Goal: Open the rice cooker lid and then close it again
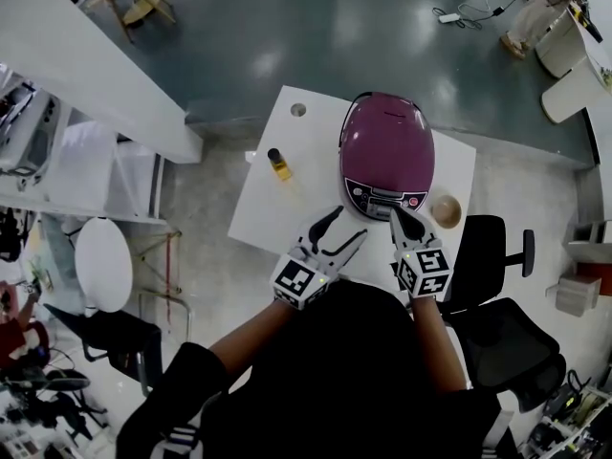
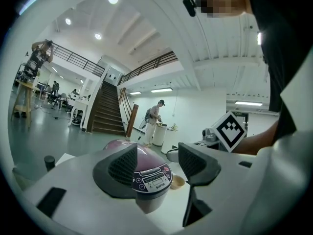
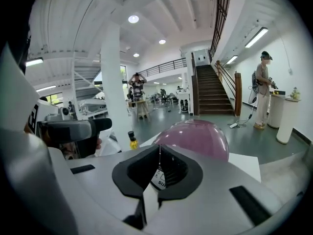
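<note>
A purple rice cooker (image 1: 386,151) stands on the white table (image 1: 277,213) with its lid down and its control panel facing me. My left gripper (image 1: 349,223) is open just in front of the cooker's left side, with nothing between its fingers. In the left gripper view the left gripper (image 2: 157,160) frames the cooker's panel (image 2: 152,178). My right gripper (image 1: 397,215) is shut and empty, its tip close to the front edge of the panel. In the right gripper view the right gripper (image 3: 159,166) has its jaws together before the purple lid (image 3: 195,138).
A small yellow bottle (image 1: 278,163) stands left of the cooker. A small bowl (image 1: 446,209) sits at its right front. A black office chair (image 1: 497,256) is beside the table's right edge. White shelving (image 1: 86,75) lies to the left.
</note>
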### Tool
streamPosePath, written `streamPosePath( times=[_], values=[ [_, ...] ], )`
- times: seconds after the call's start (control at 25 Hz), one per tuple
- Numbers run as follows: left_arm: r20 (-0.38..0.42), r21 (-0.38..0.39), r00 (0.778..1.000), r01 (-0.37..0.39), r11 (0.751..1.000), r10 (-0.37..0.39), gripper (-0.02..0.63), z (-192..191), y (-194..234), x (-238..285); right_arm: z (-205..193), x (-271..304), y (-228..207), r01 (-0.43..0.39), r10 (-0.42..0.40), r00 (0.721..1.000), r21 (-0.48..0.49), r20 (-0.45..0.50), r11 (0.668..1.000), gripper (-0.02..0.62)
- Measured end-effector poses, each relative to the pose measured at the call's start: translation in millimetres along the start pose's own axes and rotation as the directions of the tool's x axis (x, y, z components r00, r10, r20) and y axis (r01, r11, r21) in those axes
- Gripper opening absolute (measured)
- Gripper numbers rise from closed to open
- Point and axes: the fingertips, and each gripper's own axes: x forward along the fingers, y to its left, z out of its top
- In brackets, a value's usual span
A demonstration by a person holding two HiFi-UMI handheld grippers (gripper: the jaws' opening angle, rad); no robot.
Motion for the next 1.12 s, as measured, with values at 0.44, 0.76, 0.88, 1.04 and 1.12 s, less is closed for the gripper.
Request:
streamPosePath(
  times=[0.44, 0.76, 0.88, 1.04, 1.12],
  values=[
    [-0.001, -0.022, 0.999, 0.032, 0.999, -0.032, 0.239, 0, 17, 3, -26, 39, -16, 0.028, -0.033, 0.99, -0.034, -0.138, 0.999, 0.006],
    [-0.011, -0.038, 0.998, 0.057, 0.998, -0.057, 0.239, -3, 27, 2, -45, 59, -26, 0.035, -0.049, 0.973, -0.068, -0.227, 0.997, 0.005],
    [-0.009, -0.044, 0.999, 0.048, 0.998, -0.049, 0.239, -3, 37, -1, -54, 63, -30, 0.026, -0.047, 0.96, -0.079, -0.275, 0.997, 0.005],
    [-0.012, -0.048, 0.999, 0.038, 0.998, -0.039, 0.239, -3, 49, -3, -55, 63, -33, 0.042, -0.064, 0.956, -0.081, -0.287, 0.996, 0.003],
    [-0.008, -0.043, 0.999, 0.035, 0.998, -0.035, 0.239, -3, 54, -4, -51, 64, -34, 0.051, -0.074, 0.956, -0.087, -0.283, 0.995, 0.003]
  ],
)
